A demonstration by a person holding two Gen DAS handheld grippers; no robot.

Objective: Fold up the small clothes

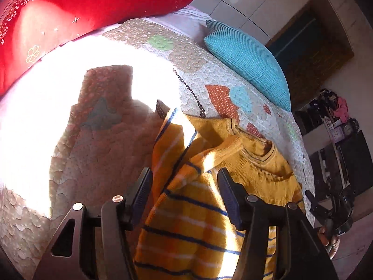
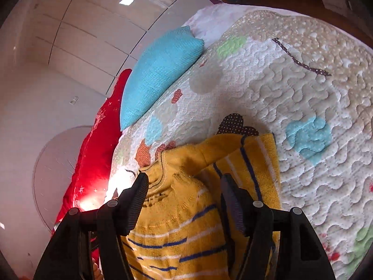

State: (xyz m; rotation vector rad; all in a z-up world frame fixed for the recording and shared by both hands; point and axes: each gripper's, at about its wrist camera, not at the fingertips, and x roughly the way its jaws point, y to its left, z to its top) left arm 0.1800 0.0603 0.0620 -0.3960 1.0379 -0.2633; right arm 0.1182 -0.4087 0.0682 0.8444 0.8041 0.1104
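A small mustard-yellow knit sweater (image 1: pixel 186 224) with blue and white stripes lies on the quilted bedspread (image 1: pixel 105 154). Its neckline points away and one sleeve is folded across the body. My left gripper (image 1: pixel 184 177) is open just above the sweater's striped body, with one finger on each side of a fold. In the right wrist view the same sweater (image 2: pixel 181 221) fills the lower middle. My right gripper (image 2: pixel 184 184) is open over it near the neckline, holding nothing. The right gripper also shows at the right edge of the left wrist view (image 1: pixel 331 212).
A red pillow (image 1: pixel 70 16) and a turquoise knit cushion (image 1: pixel 249 60) lie at the head of the bed. Bright sunlight washes out the quilt on the left (image 1: pixel 35 116). The bed edge drops off to the right, with shelves (image 1: pixel 335 126) beyond it.
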